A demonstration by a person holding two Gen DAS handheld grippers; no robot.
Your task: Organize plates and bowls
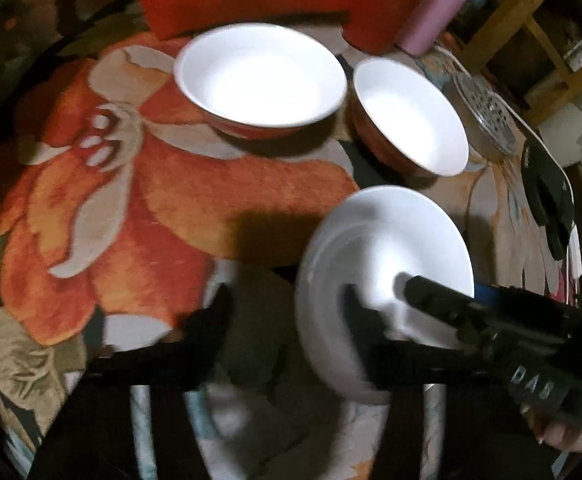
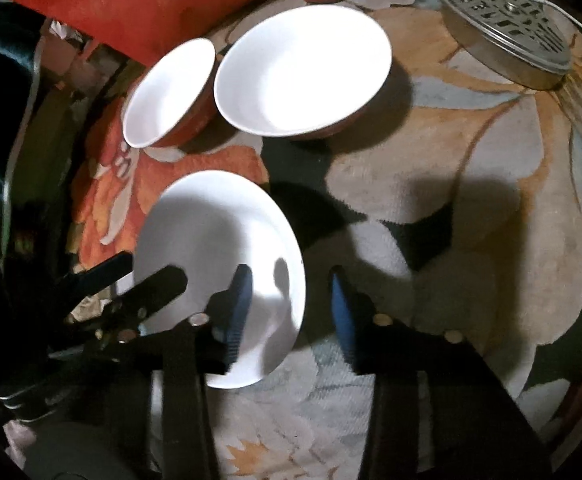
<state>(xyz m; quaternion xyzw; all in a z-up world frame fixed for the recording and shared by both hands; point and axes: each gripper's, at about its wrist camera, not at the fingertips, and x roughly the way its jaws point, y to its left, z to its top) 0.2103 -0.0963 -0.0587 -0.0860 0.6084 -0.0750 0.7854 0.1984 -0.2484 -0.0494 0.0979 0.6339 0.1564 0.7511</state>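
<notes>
Sorting has barely begun: plate and two bowls lie separate; both hand-held grippers, left and right, straddle the plate's rim, partly open, grip uncertain.

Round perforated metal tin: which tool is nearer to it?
Right. The right tool straddles the round white plate's rim on the side facing the tin. The left tool is at the plate's opposite edge, farther away.
</notes>
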